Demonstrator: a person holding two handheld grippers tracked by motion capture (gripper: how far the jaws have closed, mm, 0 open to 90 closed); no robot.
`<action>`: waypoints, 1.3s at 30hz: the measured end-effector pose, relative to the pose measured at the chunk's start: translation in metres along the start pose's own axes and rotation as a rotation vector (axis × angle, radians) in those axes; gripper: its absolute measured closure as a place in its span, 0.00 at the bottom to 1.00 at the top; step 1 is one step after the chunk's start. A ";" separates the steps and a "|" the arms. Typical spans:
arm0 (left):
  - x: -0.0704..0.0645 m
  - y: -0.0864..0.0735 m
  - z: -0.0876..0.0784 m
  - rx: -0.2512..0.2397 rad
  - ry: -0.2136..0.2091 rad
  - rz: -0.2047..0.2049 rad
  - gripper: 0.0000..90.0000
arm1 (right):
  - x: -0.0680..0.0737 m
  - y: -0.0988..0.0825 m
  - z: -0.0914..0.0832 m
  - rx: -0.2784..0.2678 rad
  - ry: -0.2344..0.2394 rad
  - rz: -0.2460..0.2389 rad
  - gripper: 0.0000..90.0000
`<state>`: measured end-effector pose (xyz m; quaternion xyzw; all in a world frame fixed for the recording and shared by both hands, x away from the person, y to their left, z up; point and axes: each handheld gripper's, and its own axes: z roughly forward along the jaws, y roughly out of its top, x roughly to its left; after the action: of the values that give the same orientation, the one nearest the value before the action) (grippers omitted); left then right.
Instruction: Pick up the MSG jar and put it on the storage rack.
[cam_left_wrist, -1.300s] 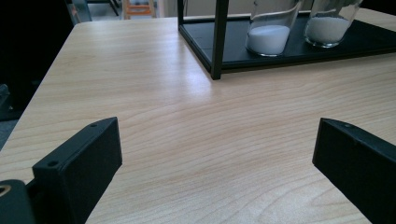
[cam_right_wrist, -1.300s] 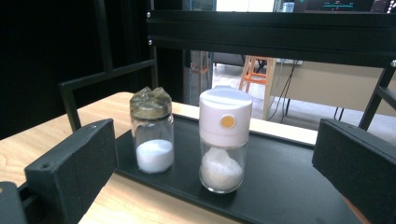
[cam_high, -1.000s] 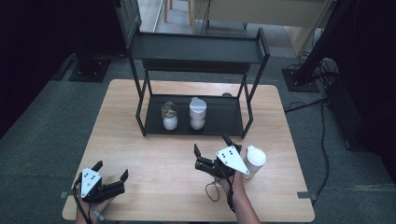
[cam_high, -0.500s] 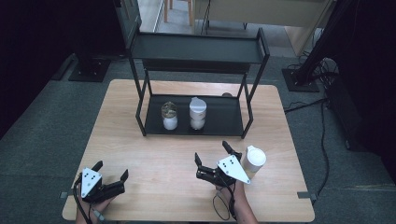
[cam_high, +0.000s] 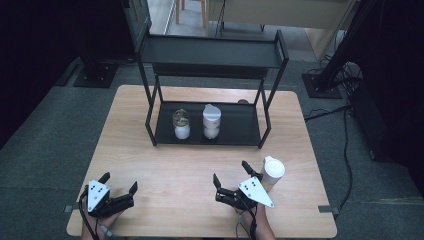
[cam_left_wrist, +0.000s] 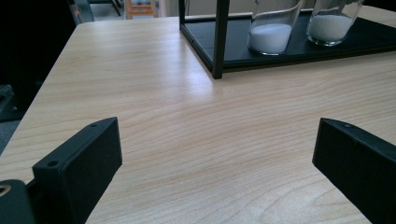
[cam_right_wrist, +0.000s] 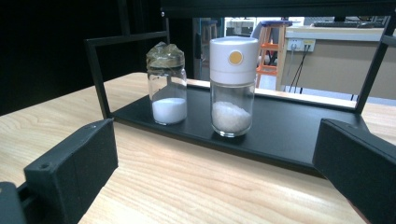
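Observation:
A black two-tier rack (cam_high: 265, 117) stands mid-table. On its lower tray (cam_right_wrist: 285, 128) are two glass jars of white grains: one with a crumpled brownish cover (cam_high: 181, 124) (cam_right_wrist: 167, 84) (cam_left_wrist: 274, 28), and one with a white lid (cam_high: 211, 120) (cam_right_wrist: 232, 86) (cam_left_wrist: 334, 18). A third white-lidded jar (cam_high: 273, 173) stands on the table just right of my right gripper (cam_high: 230, 171) (cam_right_wrist: 215, 158), which is open, empty and faces the rack. My left gripper (cam_high: 120, 181) (cam_left_wrist: 217, 154) is open and empty near the front left corner.
The wooden table (cam_high: 200, 165) is bare between the grippers and the rack. The rack's front left post (cam_left_wrist: 219, 37) rises ahead of the left gripper. Beyond the table are dark floor, stands and cables (cam_high: 345, 115).
My right gripper has drawn back toward the table's near edge, away from the rack, with the white-lidded jar still beside it. The left gripper has stayed put.

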<state>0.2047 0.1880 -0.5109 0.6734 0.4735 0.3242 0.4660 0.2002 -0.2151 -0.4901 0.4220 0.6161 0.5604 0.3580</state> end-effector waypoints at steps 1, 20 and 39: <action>0.000 0.000 0.000 0.001 0.001 0.000 0.01 | 0.000 -0.001 -0.001 0.002 0.001 0.000 0.00; -0.001 0.000 0.000 0.002 0.005 0.006 0.01 | -0.005 -0.003 -0.026 -0.001 0.002 0.010 0.00; -0.002 0.000 0.000 0.003 0.009 0.014 0.01 | -0.023 -0.007 -0.051 0.008 -0.017 0.005 0.00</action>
<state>0.2045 0.1862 -0.5111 0.6759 0.4716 0.3296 0.4606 0.1615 -0.2558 -0.4921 0.4297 0.6142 0.5554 0.3601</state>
